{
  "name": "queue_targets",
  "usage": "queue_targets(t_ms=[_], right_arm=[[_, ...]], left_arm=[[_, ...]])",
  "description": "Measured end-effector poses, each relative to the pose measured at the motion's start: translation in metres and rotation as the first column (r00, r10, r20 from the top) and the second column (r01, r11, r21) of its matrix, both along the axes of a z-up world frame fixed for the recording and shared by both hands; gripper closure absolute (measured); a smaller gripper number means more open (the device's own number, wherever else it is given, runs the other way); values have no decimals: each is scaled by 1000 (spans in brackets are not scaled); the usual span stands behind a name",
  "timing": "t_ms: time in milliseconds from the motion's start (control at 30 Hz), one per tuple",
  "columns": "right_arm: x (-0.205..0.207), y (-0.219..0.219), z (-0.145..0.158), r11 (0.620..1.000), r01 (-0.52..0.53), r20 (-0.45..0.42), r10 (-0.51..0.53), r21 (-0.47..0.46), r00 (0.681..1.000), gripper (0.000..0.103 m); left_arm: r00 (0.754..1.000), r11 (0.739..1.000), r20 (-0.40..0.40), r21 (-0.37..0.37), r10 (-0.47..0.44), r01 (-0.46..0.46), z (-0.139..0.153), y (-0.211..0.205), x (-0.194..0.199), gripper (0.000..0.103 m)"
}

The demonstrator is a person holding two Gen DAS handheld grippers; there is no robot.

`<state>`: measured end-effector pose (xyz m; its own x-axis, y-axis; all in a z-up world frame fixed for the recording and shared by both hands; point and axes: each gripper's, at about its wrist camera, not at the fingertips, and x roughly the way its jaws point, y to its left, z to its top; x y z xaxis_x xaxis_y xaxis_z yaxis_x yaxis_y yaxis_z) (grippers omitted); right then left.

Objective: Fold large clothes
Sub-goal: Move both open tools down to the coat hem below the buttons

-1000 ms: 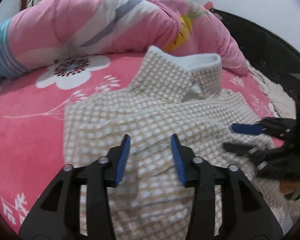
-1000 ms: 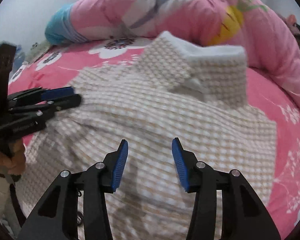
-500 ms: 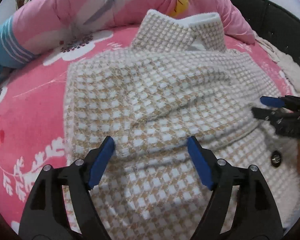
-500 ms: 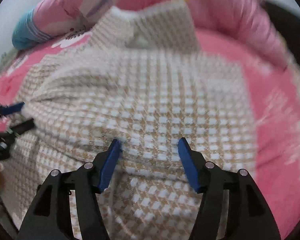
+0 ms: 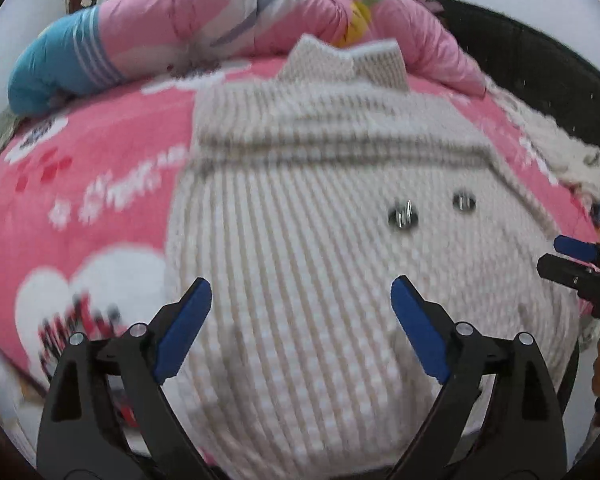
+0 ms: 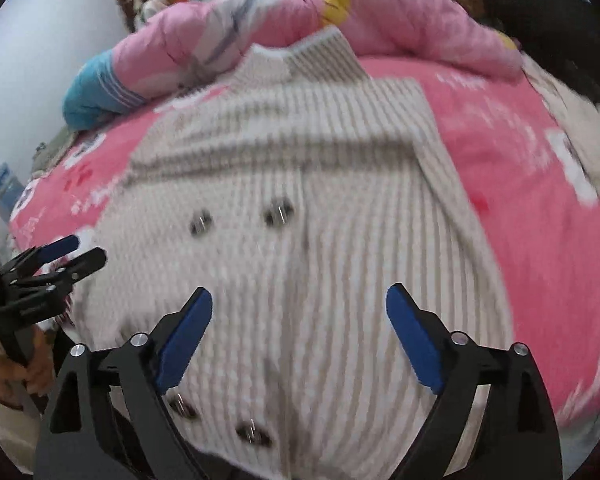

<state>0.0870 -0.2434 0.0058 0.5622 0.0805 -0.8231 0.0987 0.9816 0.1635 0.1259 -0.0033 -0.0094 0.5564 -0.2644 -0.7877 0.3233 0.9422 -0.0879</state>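
Left gripper (image 5: 301, 308) and right gripper (image 6: 299, 316) are being opened wide over the beige-and-white checked woven coat (image 5: 320, 240); nothing is being pinched. The coat is being left spread across the pink floral bedspread (image 5: 100, 184), collar toward the far edge by the pink rolled quilt (image 5: 220, 16). Risk, judged: thick cloth is being bunched unevenly, so a one-layer grab could be skewing the fold.

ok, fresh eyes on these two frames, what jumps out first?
The beige-and-white checked woven coat fills the middle of both views, spread on the pink floral bedsheet, dark buttons up and collar toward the far side. Behind it lies a rolled pink quilt with a blue end. Near the bottom, the left gripper and right gripper are opening wide with nothing gripped.
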Motion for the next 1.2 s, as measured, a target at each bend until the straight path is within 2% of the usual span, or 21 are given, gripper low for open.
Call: queue_targets(t_ms=[67,100,167,200,367,467,633,833,933,1200], right_arm=[[-1,-1,-35,999,23,-67,-25,-25,997,10],[-4,3,-45,998,16,-51,-20,-66,999,9],[-12,9,-44,993,15,-16,-17,-117,1000,7],[-12,11,-43,991,20,-16,-22,-133,1000,7],[-16,5,-45,995,29,-7,-30,-94,1000,6],[-18,4,-44,995,26,-13,-27,-92,1000,6],[-14,4,-45,997,20,-14,-22,-76,1000,6],[-19,8,-44,994,12,-12,-14,-104,1000,6],[-19,4,-46,997,4,-16,-5,-80,1000,6],[-17,2,-45,998,-6,-33,4,-62,999,6]], left_arm=[[999,997,-53,74,2,2,-23,-6,-6,15],[999,994,-44,111,7,-2,-29,-9,-9,15],[1000,991,11,136,15,-16,-30,-11,-16,12],[1000,989,13,145,28,-29,-30,-11,-17,11],[996,991,-7,101,86,-85,-34,-2,-16,7],[995,988,3,124,96,-96,-35,-4,-18,7],[993,985,-24,129,116,-112,-35,-6,-15,7],[991,984,-34,131,129,-124,-35,-9,-14,7],[989,981,-38,137,141,-134,-35,-10,-16,7],[992,984,-29,134,122,-117,-35,-7,-18,7]])
